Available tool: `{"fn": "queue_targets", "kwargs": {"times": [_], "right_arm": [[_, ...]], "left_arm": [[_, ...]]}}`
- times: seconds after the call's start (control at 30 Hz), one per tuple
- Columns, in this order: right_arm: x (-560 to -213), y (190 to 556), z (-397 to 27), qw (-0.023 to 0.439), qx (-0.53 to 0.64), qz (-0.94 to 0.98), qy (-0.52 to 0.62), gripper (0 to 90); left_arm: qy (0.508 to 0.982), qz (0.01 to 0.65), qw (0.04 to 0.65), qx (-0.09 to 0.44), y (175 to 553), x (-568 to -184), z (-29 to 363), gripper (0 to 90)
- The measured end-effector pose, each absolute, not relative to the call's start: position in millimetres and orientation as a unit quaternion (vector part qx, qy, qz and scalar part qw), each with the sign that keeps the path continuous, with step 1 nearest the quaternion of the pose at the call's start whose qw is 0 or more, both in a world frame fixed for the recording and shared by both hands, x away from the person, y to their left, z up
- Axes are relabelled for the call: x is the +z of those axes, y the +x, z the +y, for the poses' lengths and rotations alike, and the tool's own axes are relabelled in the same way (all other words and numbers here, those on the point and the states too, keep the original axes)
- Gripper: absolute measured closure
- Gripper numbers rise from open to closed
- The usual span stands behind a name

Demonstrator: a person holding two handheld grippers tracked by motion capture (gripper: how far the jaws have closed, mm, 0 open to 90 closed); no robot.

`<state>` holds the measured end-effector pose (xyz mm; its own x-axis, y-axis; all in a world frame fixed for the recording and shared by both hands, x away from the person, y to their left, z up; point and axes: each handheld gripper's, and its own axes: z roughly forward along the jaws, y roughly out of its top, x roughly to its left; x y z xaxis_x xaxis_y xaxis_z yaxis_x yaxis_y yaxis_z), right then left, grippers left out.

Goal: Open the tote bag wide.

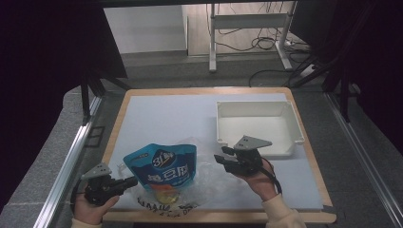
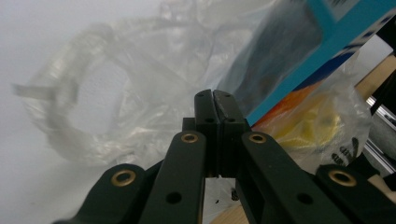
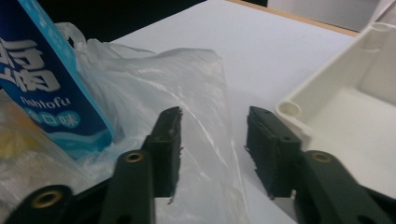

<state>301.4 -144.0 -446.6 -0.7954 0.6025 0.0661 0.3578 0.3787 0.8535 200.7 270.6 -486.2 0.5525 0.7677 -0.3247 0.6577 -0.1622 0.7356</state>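
Note:
A blue snack pouch (image 1: 161, 164) stands inside a clear plastic bag (image 1: 203, 167) near the table's front, with something yellow-orange (image 1: 164, 192) below it. My left gripper (image 1: 133, 181) is at the bag's left side with its jaws shut tight. In the left gripper view, the left gripper's (image 2: 215, 95) tips sit right against the crumpled plastic bag (image 2: 116, 93), but I cannot make out any film pinched between them. My right gripper (image 1: 219, 155) is at the bag's right side. In the right gripper view, my right gripper (image 3: 214, 126) is open, a loose fold of the plastic bag (image 3: 187, 84) lying between the apart jaws beside the pouch (image 3: 42, 79).
A white rectangular tray (image 1: 256, 105) sits at the back right of the pale mat (image 1: 161, 114), just behind my right gripper; its corner post (image 3: 289, 109) is close to the right jaw. The wooden table edge (image 1: 214, 216) runs along the front.

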Motion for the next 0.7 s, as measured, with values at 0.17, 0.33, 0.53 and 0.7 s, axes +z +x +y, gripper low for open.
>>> {"fn": "queue_targets", "kwargs": {"times": [0.17,0.33,0.53,0.7], "right_arm": [[-444.3,314.5,-123.8,0.097,0.477,0.826,0.283,83.8],[-449.3,328.2,-95.3,0.066,0.466,0.84,0.271,88.3],[-463.9,337.1,-68.7,0.035,0.446,0.856,0.259,88.6],[-477.0,344.0,-59.4,0.018,0.429,0.864,0.263,88.6]], "left_arm": [[0.765,0.467,0.441,0.044,201.2,-494.1,267.8,89.6],[0.77,0.464,0.436,0.034,199.7,-501.1,265.5,89.6],[0.773,0.464,0.432,0.026,199.8,-505.9,264.8,89.7],[0.777,0.461,0.428,0.021,199.8,-509.2,262.3,89.7]]}}
